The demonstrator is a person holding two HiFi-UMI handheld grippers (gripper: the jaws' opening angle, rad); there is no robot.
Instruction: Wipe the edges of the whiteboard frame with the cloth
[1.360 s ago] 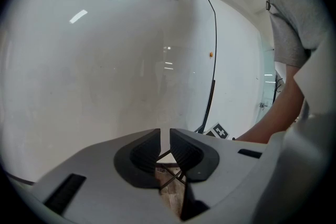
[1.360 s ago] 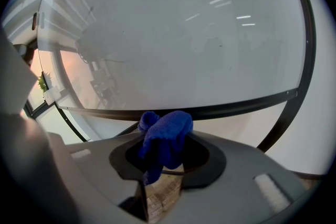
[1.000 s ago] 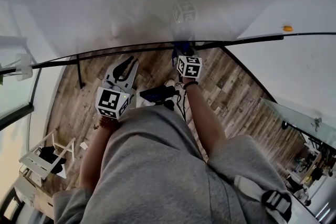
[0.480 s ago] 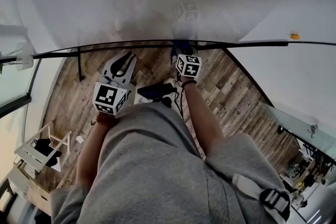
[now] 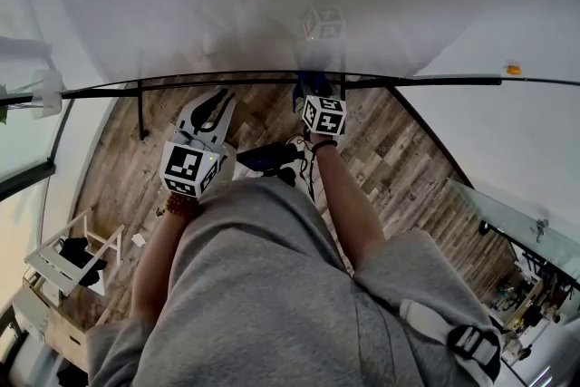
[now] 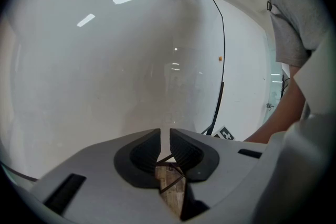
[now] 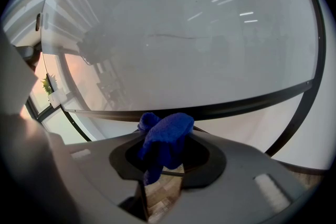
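The right gripper, fingers clenched on the blue cloth at the whiteboard frame mid-picture, should press evenly and slide along the bar, while the left gripper hangs with fingers closed on nothing.

No words, numbers or brand names can be read anywhere. The nearest things to signs are black-and-white square patterns on the left cube, left of centre, and the right cube, at centre; neither carries letters. A faint stroke on the whiteboard, upper middle, may be old ink, illegible.
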